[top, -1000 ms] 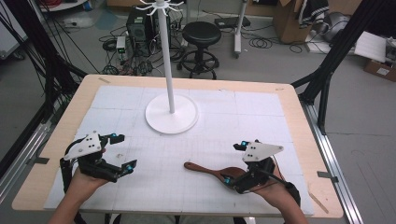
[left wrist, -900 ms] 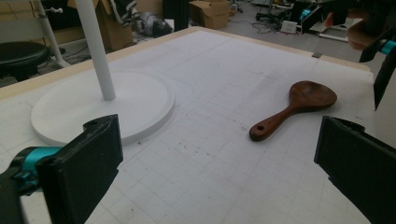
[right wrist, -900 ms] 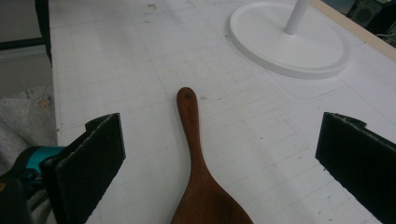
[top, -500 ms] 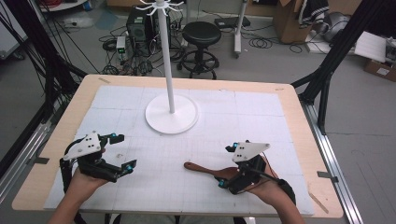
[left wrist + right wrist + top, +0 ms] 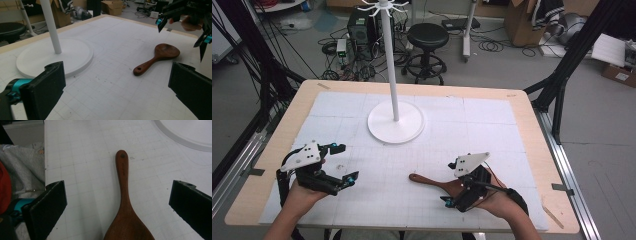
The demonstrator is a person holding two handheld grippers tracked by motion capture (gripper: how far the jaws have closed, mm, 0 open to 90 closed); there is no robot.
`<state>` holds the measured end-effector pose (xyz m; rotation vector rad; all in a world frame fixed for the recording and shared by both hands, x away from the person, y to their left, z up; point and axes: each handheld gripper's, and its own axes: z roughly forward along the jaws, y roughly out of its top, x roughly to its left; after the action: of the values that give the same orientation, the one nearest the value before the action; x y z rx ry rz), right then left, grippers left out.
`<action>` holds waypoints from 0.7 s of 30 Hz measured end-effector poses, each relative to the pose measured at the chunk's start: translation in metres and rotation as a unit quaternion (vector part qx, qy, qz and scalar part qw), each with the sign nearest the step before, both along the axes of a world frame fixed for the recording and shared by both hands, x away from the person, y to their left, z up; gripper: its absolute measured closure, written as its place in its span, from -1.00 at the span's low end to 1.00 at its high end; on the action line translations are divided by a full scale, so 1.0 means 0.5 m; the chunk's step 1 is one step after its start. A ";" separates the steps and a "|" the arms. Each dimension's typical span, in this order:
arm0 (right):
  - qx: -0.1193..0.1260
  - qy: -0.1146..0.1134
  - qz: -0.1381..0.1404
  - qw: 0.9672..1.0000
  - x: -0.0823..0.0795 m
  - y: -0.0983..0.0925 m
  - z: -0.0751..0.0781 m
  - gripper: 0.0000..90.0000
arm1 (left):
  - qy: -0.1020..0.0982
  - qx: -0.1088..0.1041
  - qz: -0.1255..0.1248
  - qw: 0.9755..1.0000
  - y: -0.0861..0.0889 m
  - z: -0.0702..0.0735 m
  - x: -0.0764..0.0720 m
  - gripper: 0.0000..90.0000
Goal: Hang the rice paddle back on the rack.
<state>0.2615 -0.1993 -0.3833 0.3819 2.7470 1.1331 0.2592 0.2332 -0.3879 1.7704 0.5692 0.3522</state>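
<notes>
- Since a second ago, the right claw (image 5: 455, 184) has been sliding leftward along the surface (image 5: 532, 130), and it is now hanging over the wide end of the wooden spoon (image 5: 432, 181).
- Meanwhile the left claw (image 5: 346, 162) is staying where it was, at the near left of the surface, resting in the person's left hand (image 5: 299, 192).
- In the right gripper view, the right claw is standing wide, its two black pads on either side of the spoon's bowl without touching it, and the wood is running straight up the middle between them.
- That spoon is lying flat on the white gridded mat (image 5: 492, 120), near the front edge, with its handle pointing leftward toward the middle and the hanging hole at the handle's tip.
- The left claw is also gaping wide, holding nothing, as its own view is showing, with bare mat between the pads.
- From the left gripper view, the spoon is sitting well apart from the left claw, with the right claw hovering just above its bowl.
- A white stand (image 5: 395, 120) with a round base is standing upright toward the back middle, well apart from the spoon and from both claws.
- The person's right hand (image 5: 497, 202) is gripping the right claw from the near edge.
</notes>
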 end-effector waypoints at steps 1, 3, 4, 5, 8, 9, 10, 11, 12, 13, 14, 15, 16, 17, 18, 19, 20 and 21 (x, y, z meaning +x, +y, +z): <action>-0.004 0.002 -0.001 1.000 0.000 0.001 0.001 -0.99 | 0.000 -0.001 0.001 1.000 0.000 0.000 0.000 -0.96; -0.012 0.004 0.001 1.000 0.003 0.003 0.002 -0.99 | 0.000 -0.002 0.000 1.000 0.000 0.000 0.000 -0.96; -0.016 0.004 0.003 1.000 0.005 0.004 0.002 -0.99 | 0.000 -0.001 0.000 1.000 0.000 0.000 0.000 -0.96; -0.017 0.006 0.004 1.000 0.006 0.005 0.002 -0.99 | 0.000 -0.001 0.001 1.000 0.000 0.000 0.000 -0.96; -0.030 0.013 0.001 0.999 0.011 0.010 0.000 -0.99 | 0.000 0.000 0.000 1.000 0.000 0.000 0.000 -0.96; -0.034 0.014 -0.001 0.999 0.012 0.012 -0.002 -0.99 | 0.000 0.000 0.001 1.000 0.000 0.000 0.000 -0.96; -0.038 0.016 0.000 0.999 0.014 0.014 -0.004 -0.99 | 0.001 0.000 0.000 1.000 0.000 0.000 0.000 -0.96; -0.045 0.019 -0.001 0.999 0.015 0.016 -0.006 -0.99 | 0.000 -0.001 0.000 1.000 0.000 0.000 0.001 -0.96; -0.052 0.021 0.000 0.998 0.017 0.019 -0.009 -0.99 | 0.000 -0.001 0.001 1.000 0.000 0.000 0.001 -0.96; -0.055 0.023 0.002 0.998 0.018 0.021 -0.010 -0.99 | 0.000 0.000 0.001 1.000 0.000 0.000 0.001 -0.96; -0.060 0.026 0.001 0.998 0.018 0.024 -0.012 -0.99 | 0.001 0.000 0.001 1.000 0.000 0.000 0.001 -0.96; -0.061 0.026 0.000 0.998 0.019 0.026 -0.014 -0.99 | 0.001 0.001 0.001 1.000 0.000 0.000 0.001 -0.96; -0.067 0.027 0.003 0.997 0.021 0.028 -0.015 -0.99 | 0.001 0.001 0.001 1.000 0.000 0.000 0.001 -0.96; -0.069 0.030 0.001 0.997 0.022 0.029 -0.016 -0.99 | 0.001 0.001 0.000 1.000 0.000 -0.001 0.001 -0.96; -0.072 0.028 0.001 0.997 0.023 0.031 -0.017 -0.99 | 0.001 0.001 0.000 1.000 0.000 -0.001 0.001 -0.96; -0.078 0.027 -0.001 0.997 0.024 0.032 -0.018 -0.99 | 0.002 0.001 0.001 1.000 0.000 -0.001 0.001 -0.96; -0.085 0.027 -0.003 0.996 0.025 0.033 -0.018 -0.99 | 0.002 0.001 0.000 1.000 -0.001 -0.001 0.001 -0.96; -0.088 0.031 -0.005 0.996 0.027 0.034 -0.020 -0.99 | 0.002 0.001 0.000 1.000 -0.001 -0.001 0.001 -0.96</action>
<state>0.2748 -0.1824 -0.3931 0.4123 2.8658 0.8817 0.2596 0.2328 -0.3884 1.7739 0.5730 0.3495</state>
